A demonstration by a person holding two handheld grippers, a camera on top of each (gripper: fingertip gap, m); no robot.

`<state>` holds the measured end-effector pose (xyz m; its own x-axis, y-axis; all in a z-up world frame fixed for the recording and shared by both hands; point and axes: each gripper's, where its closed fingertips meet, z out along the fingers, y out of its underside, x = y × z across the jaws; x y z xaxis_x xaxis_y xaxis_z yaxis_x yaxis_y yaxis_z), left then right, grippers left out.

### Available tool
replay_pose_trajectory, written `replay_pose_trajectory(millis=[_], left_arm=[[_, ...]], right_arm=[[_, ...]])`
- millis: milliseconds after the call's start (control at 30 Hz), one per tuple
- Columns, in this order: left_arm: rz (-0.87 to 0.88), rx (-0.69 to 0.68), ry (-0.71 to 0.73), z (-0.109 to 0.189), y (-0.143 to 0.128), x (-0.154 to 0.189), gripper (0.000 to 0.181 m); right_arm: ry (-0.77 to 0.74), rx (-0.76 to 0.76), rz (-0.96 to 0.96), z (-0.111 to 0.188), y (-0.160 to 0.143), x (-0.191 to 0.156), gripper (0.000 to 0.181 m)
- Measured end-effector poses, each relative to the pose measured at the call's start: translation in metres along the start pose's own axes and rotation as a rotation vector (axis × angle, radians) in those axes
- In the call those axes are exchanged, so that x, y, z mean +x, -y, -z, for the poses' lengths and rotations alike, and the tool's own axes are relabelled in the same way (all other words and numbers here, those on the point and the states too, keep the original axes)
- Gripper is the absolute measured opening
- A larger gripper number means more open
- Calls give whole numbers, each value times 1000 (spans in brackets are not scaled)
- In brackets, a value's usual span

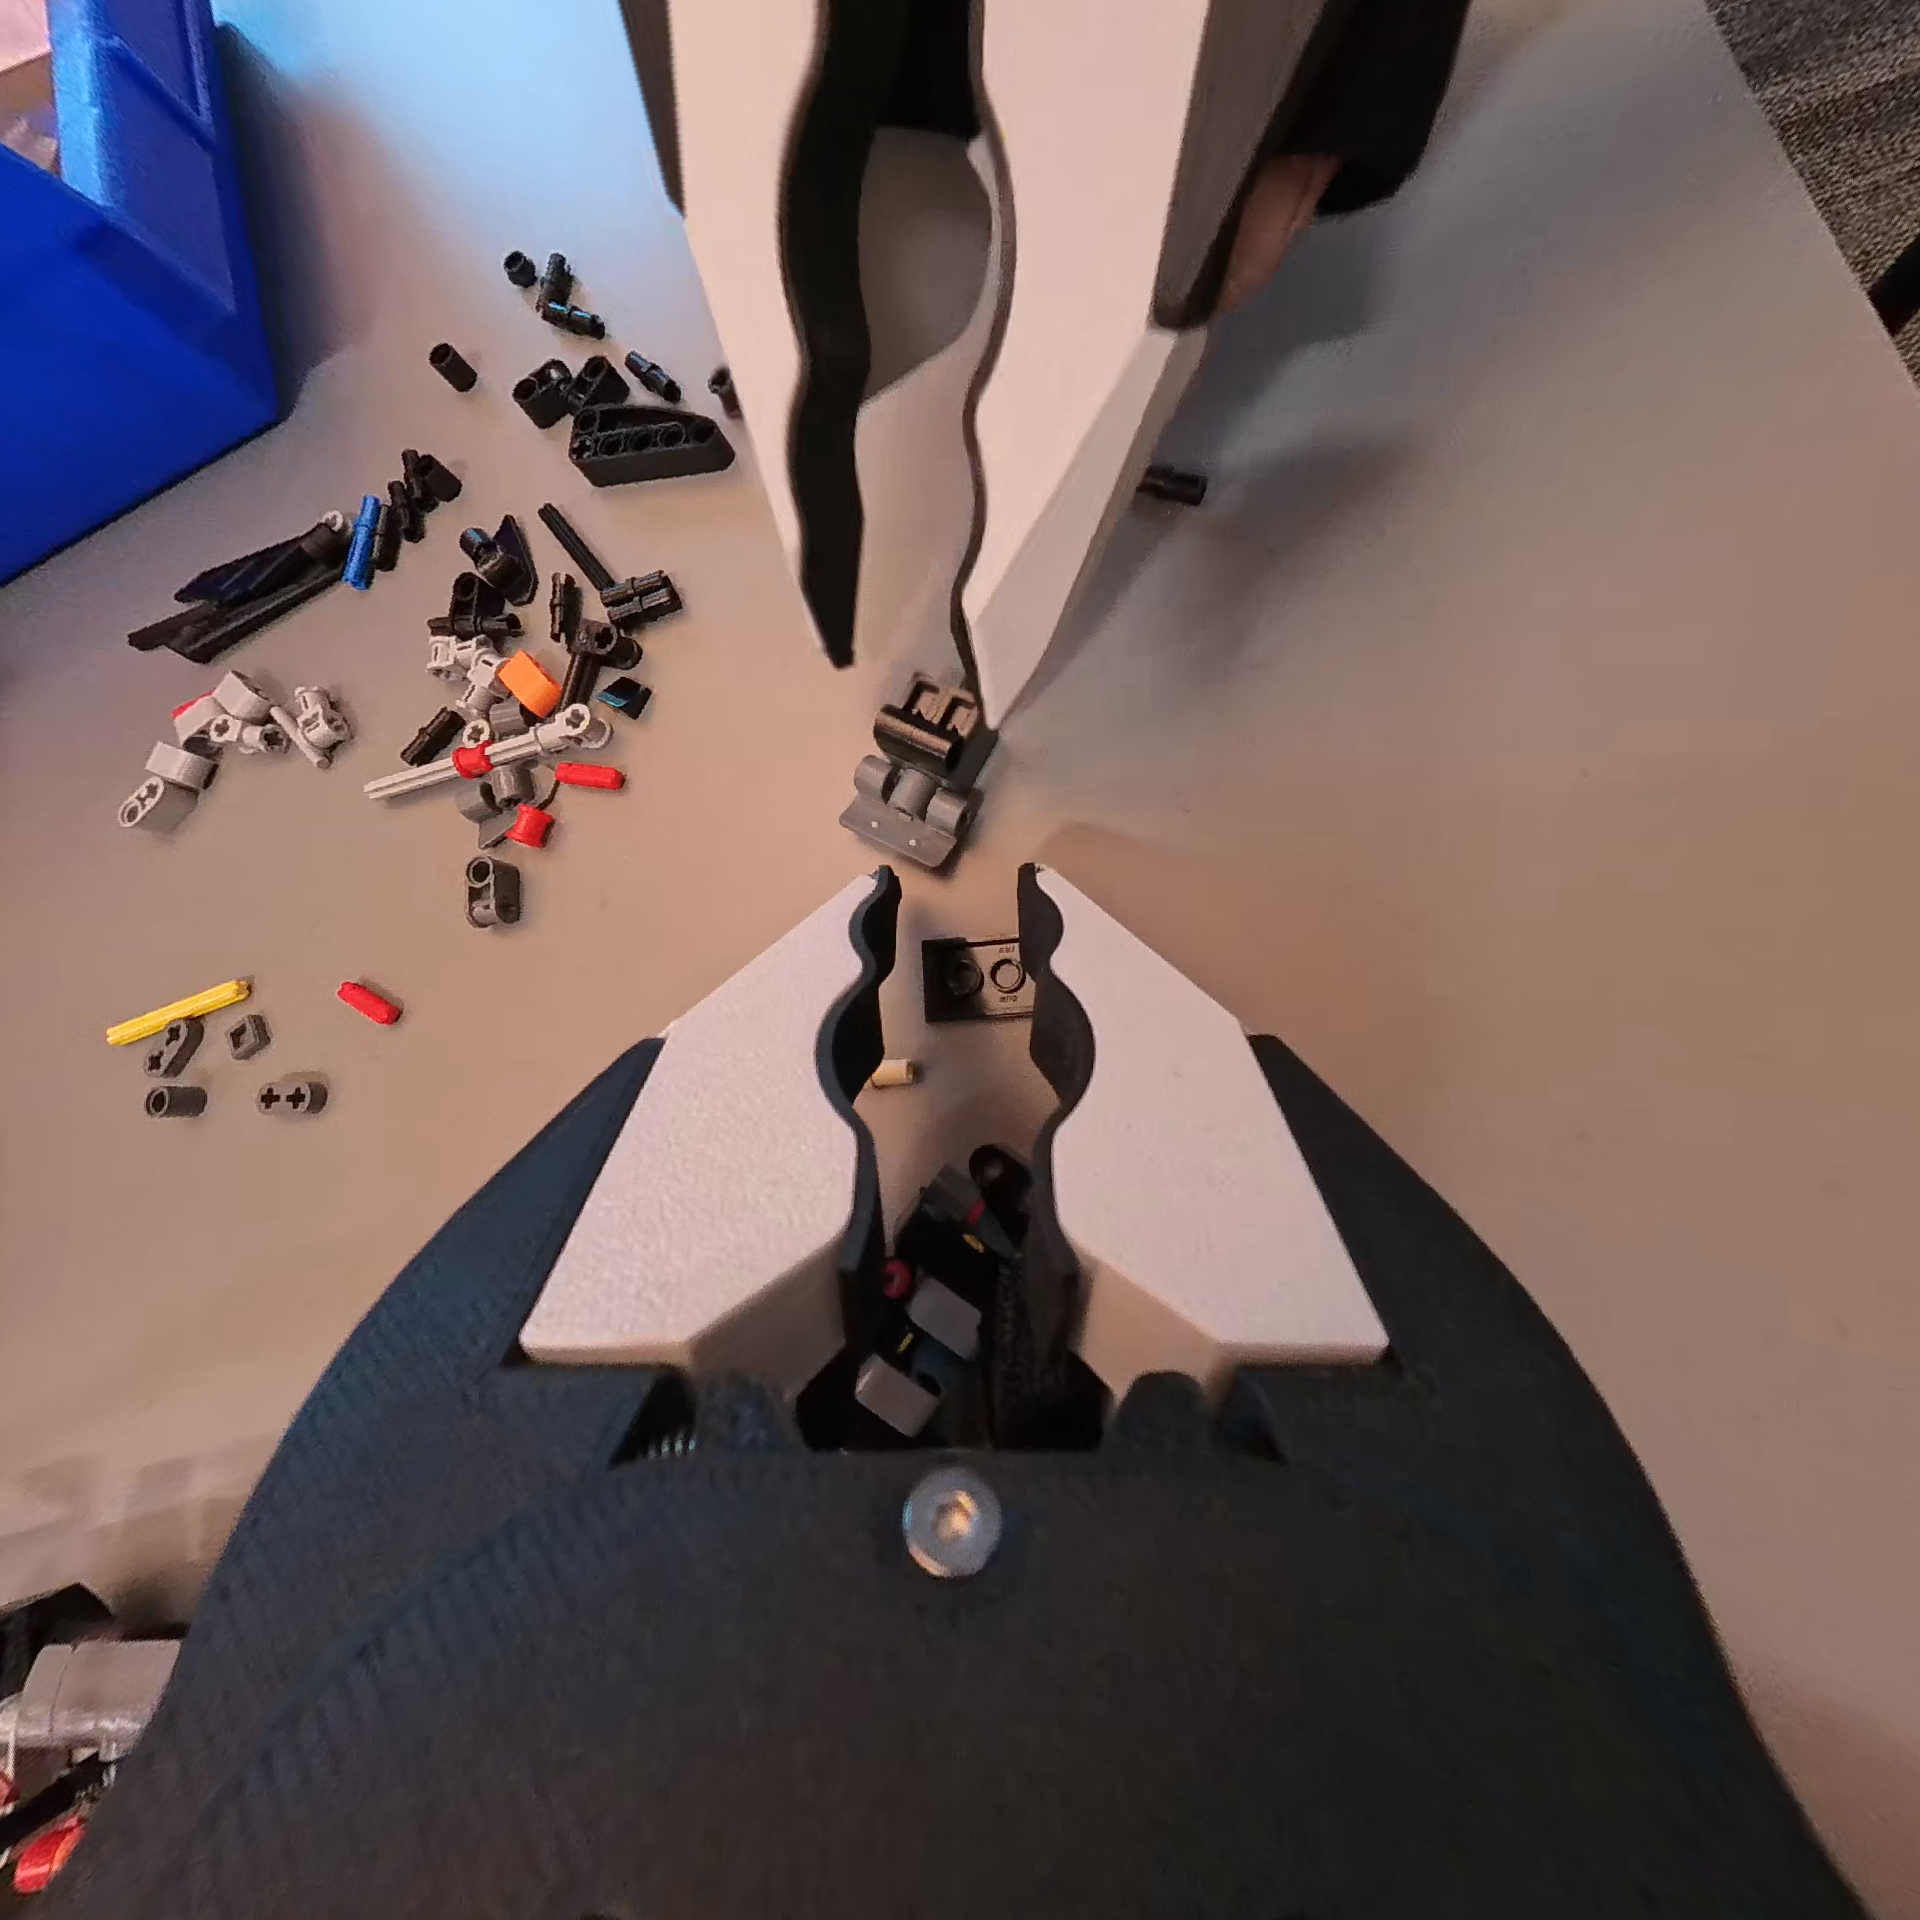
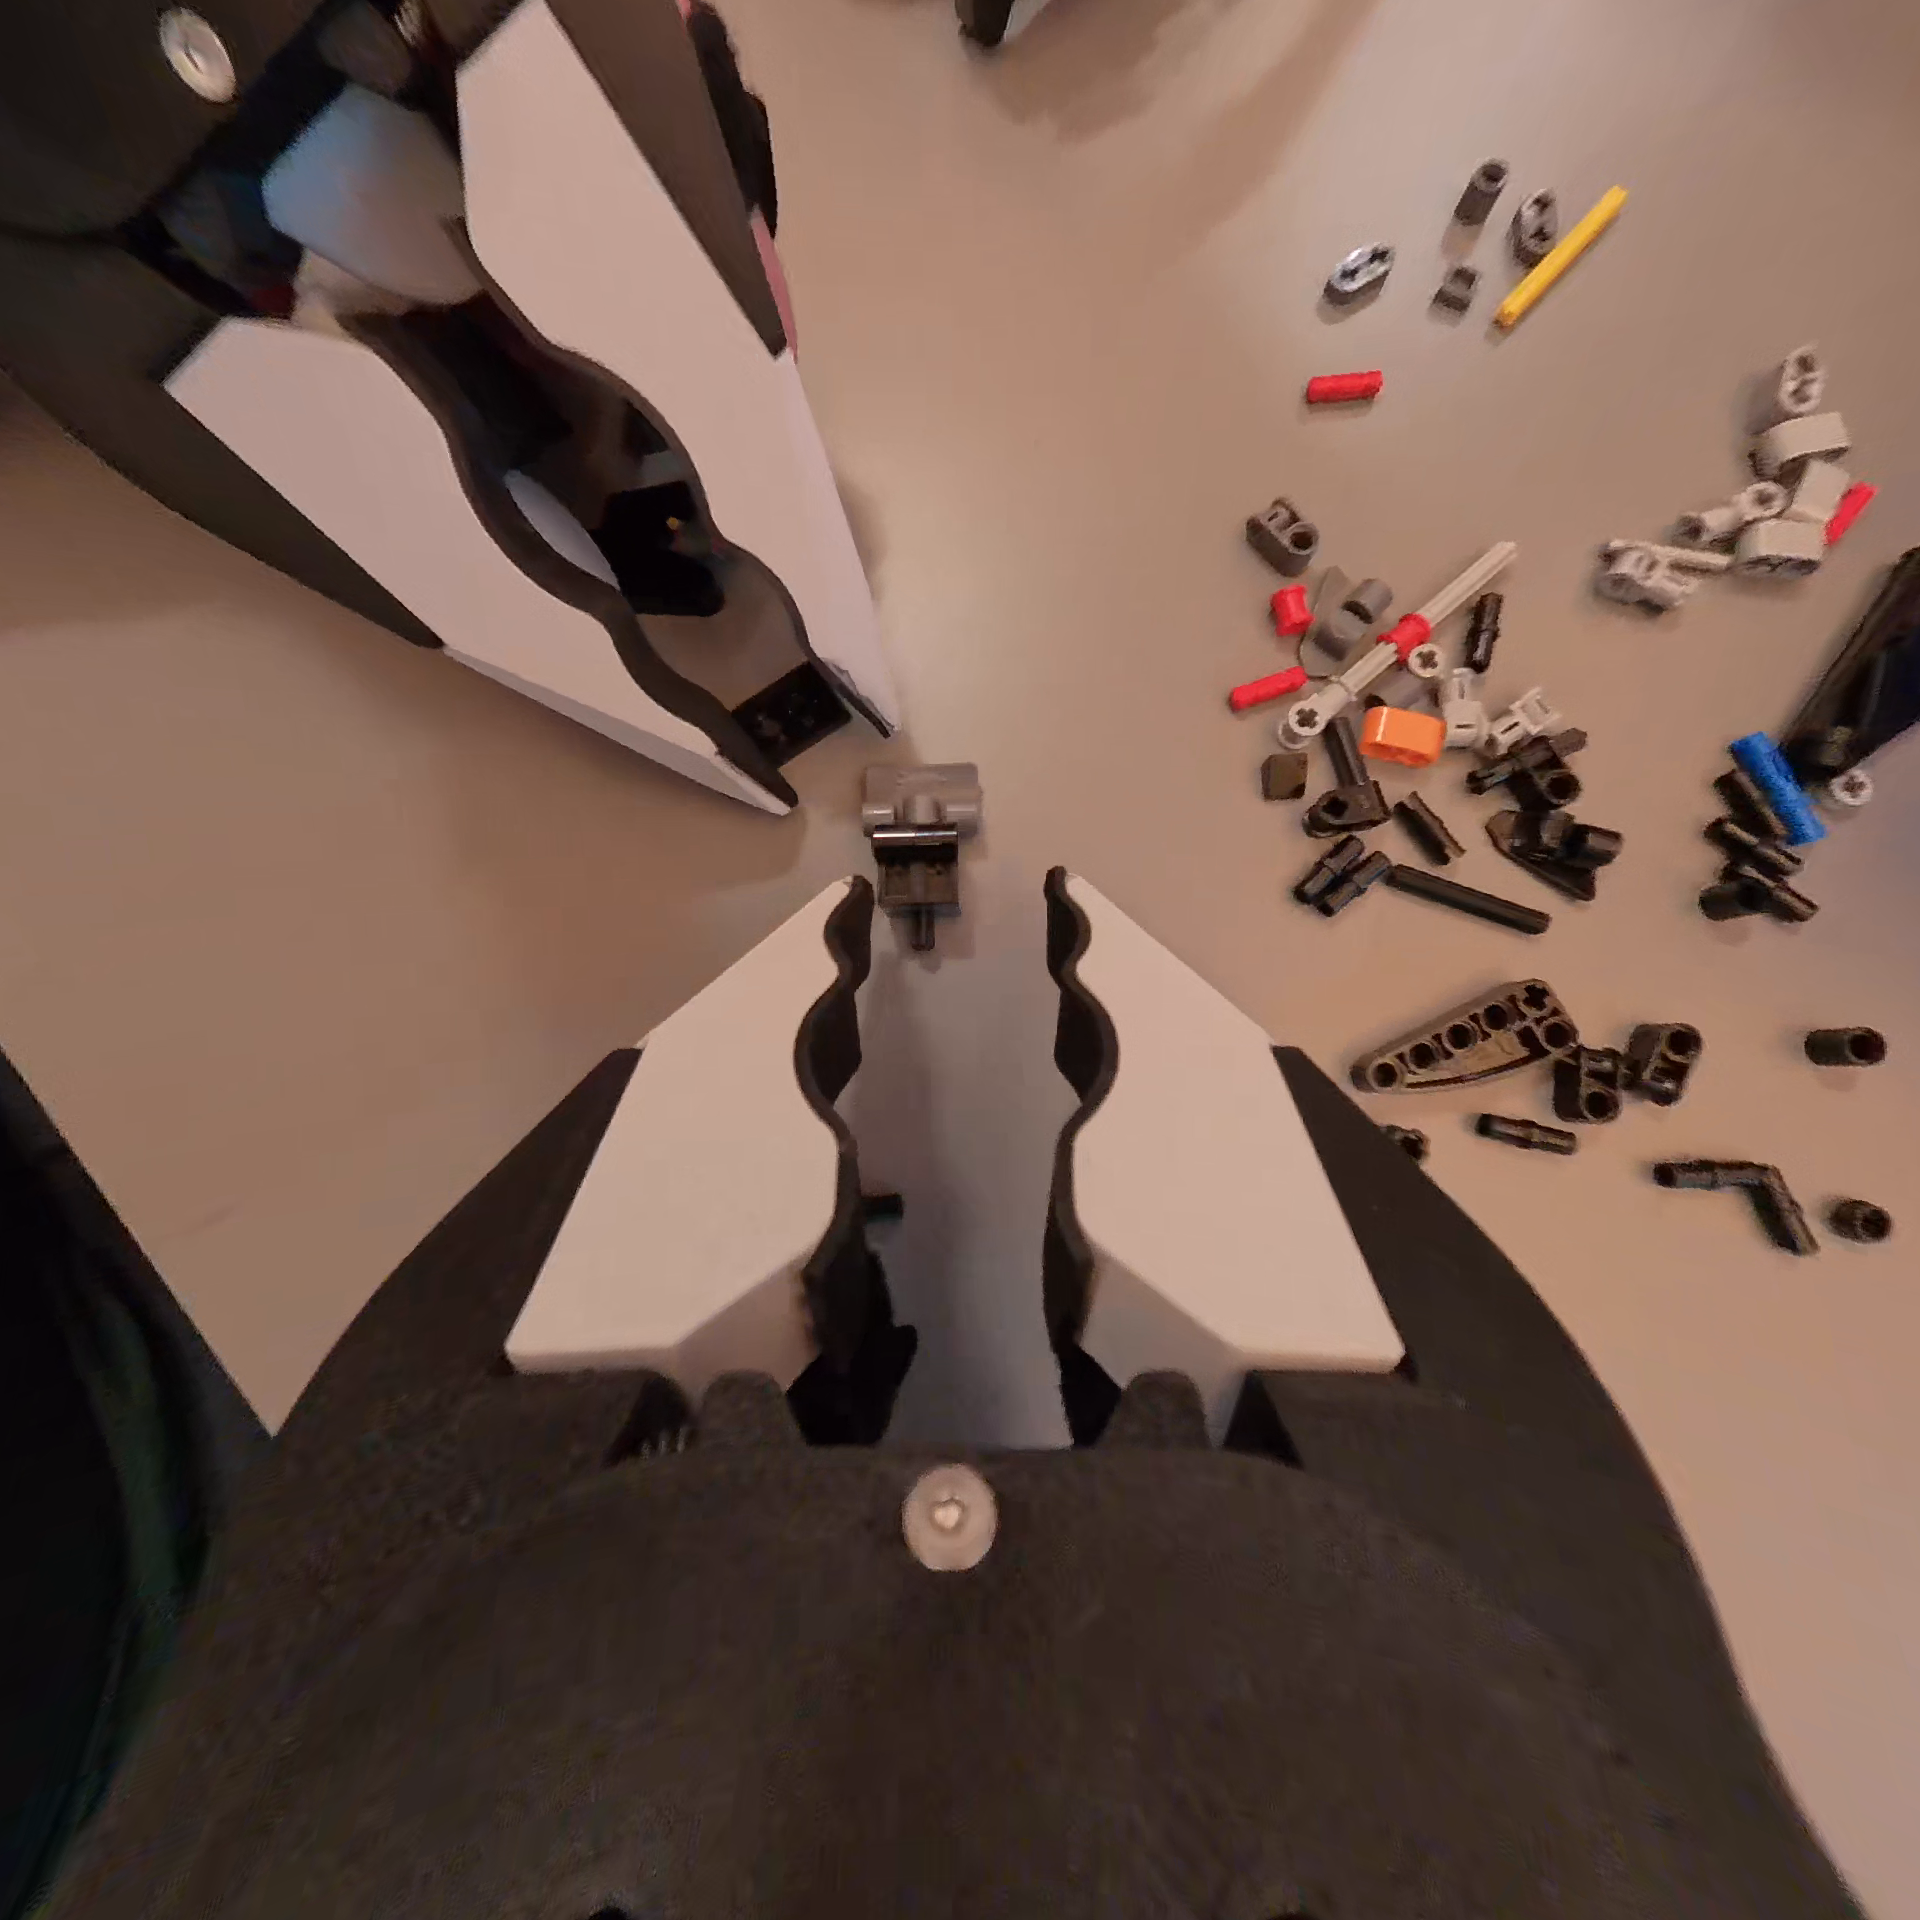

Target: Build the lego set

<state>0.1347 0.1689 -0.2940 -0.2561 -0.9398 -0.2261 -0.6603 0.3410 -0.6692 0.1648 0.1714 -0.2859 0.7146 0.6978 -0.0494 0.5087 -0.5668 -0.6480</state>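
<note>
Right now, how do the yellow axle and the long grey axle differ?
The yellow axle lies bare near a few small grey pieces; the grey axle lies in the mixed pile, over other parts. The grey axle carries a red bush and a grey end connector; the yellow axle carries nothing. The grey one looks longer. Both lie flat on the table.

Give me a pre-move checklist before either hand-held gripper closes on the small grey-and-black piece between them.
1. Right hand-held gripper open: ok.
2. Left hand-held gripper open: ok.
3. Grey-and-black piece lying on the table, held by neither: ok.
4. Piece centred between the right fingertips: not ok, it sits towards the left finger.
5. Black plate under the left gripper clear of its fingers: cannot tell.
6. Loose parts pile away from the piece: ok.
</note>
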Motion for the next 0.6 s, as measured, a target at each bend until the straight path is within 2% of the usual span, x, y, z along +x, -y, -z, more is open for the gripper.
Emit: replay_pose_trajectory(millis=[133, 233, 267, 467, 600], left_arm=[[0, 0, 1, 0, 0, 0, 21], [2, 1, -1, 0, 0, 0, 21], [3, 2, -1, 0, 0, 0, 21], [3, 1, 0, 0, 0, 0, 22], [6, 1, 2, 0, 0, -1, 22]], right_arm=[[-16, -47, 46, -9, -8, -4, 11], [-1, -43, 37, -10, -8, -10, 10], [2, -37, 32, -10, -8, -11, 3], [17, -19, -3, -6, -8, -15, 4], [40, -6, -34, -3, -8, -17, 15]])
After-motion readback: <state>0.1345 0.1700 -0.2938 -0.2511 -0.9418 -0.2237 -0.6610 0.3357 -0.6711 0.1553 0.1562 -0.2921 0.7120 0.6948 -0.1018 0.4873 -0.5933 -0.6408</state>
